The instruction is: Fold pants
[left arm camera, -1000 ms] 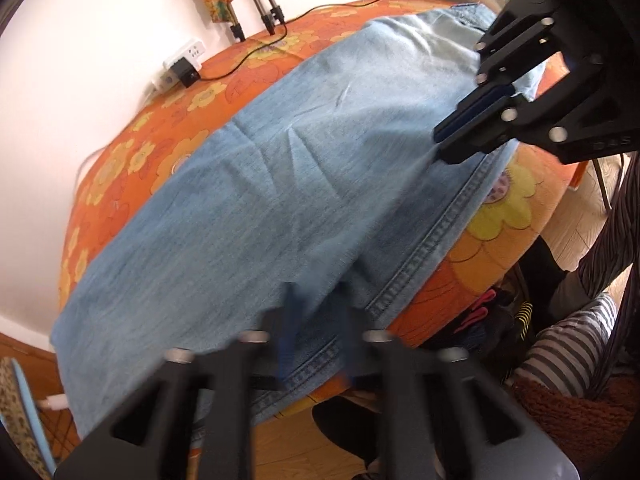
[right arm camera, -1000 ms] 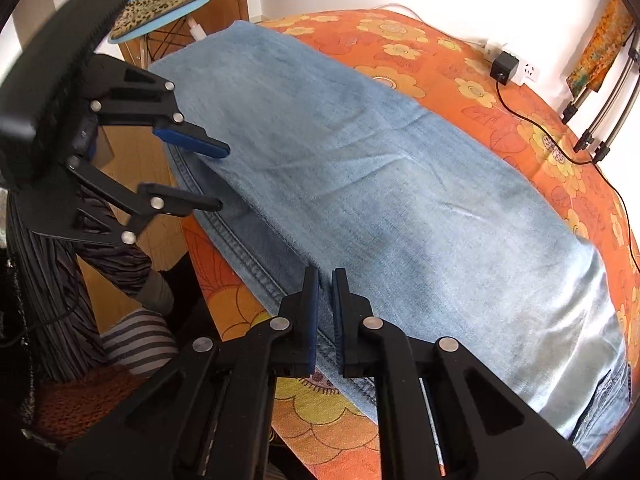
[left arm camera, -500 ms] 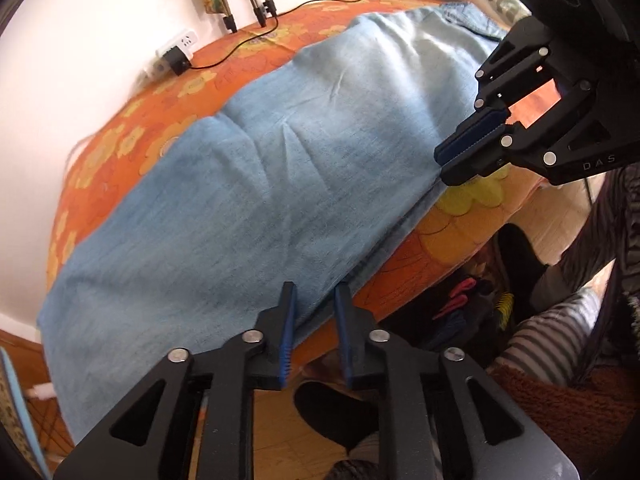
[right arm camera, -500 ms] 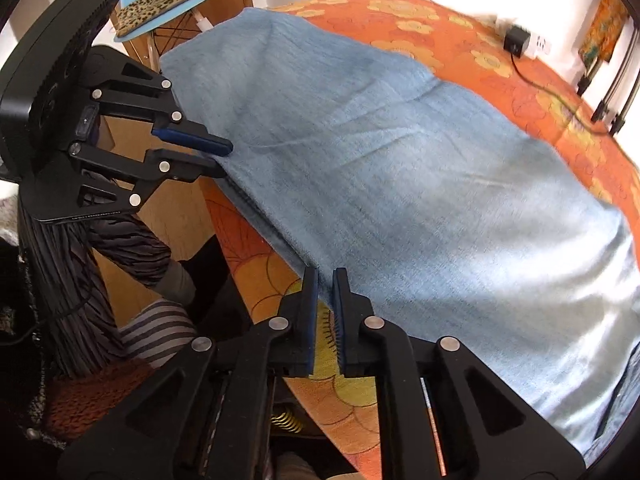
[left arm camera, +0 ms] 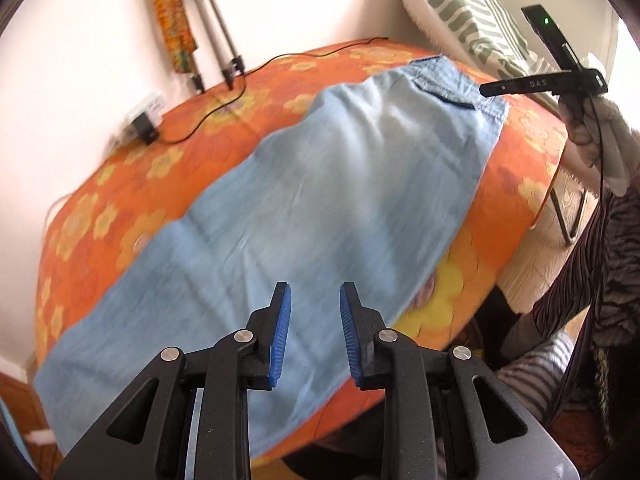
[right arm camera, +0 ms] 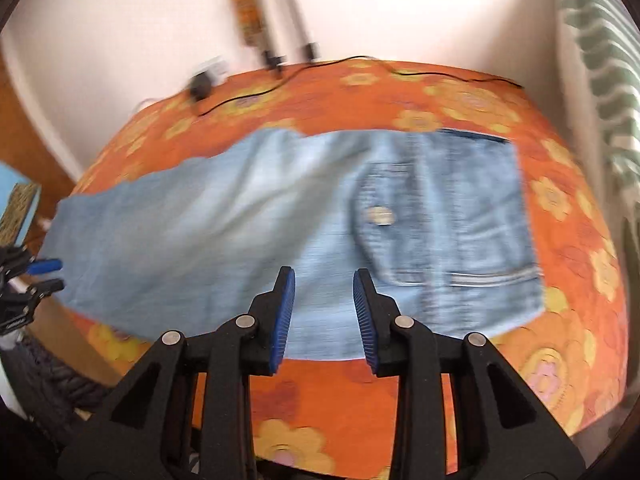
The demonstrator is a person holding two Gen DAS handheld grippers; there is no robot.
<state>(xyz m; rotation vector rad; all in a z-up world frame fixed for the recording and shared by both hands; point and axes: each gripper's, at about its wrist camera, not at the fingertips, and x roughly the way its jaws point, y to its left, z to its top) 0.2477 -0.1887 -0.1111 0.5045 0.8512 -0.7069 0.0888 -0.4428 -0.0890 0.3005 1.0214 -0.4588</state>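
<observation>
Light blue jeans (left arm camera: 328,208) lie flat, folded lengthwise, on the orange flowered tabletop (left arm camera: 120,184). In the right wrist view the jeans (right arm camera: 280,216) show a back pocket with a button at the waist end on the right. My left gripper (left arm camera: 312,332) is open and empty, held above the near edge of the legs. My right gripper (right arm camera: 324,312) is open and empty, above the near edge by the seat. The right gripper also shows edge-on in the left wrist view (left arm camera: 544,84), near the waistband. The left gripper shows at the far left of the right wrist view (right arm camera: 40,276).
A black charger and cable (left arm camera: 148,134) lie at the table's back by the wall. Tripod legs (left arm camera: 216,40) stand behind. A striped cushion (left arm camera: 472,20) is at the right. A blue chair (right arm camera: 16,208) stands off the leg end. Clothes and floor lie below the near edge.
Both grippers let go of the jeans' near edge, opened and pulled back and up. The jeans now lie flat on the table, folded lengthwise.
</observation>
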